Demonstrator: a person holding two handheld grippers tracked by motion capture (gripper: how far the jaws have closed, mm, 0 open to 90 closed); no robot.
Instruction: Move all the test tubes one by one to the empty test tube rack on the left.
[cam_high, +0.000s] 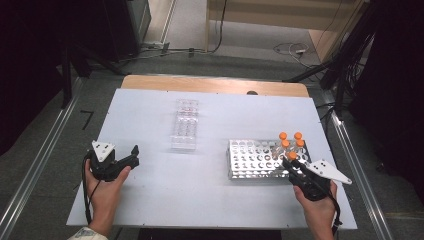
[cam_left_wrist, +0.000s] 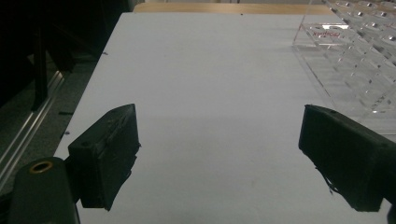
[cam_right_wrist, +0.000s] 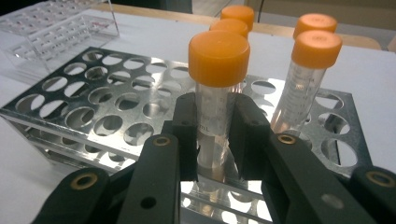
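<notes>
A metal tube rack (cam_high: 252, 160) (cam_right_wrist: 98, 100) sits at the right of the white table, with several clear tubes with orange caps standing in its right end. My right gripper (cam_high: 292, 162) (cam_right_wrist: 215, 123) is shut on the nearest orange-capped tube (cam_high: 292, 156) (cam_right_wrist: 215, 84), gripping its clear body just below the cap while it stands upright in the rack. My left gripper (cam_high: 131, 152) (cam_left_wrist: 219, 149) rests near the table's left edge, jaws wide open over bare table with nothing between them.
A clear plastic rack (cam_high: 185, 125) (cam_left_wrist: 355, 56) (cam_right_wrist: 51, 28) lies at the middle of the white table (cam_high: 160, 185), right of the left gripper. Other capped tubes (cam_high: 298, 136) (cam_right_wrist: 306, 70) stand close behind the gripped one. Cables and dark stands surround the table.
</notes>
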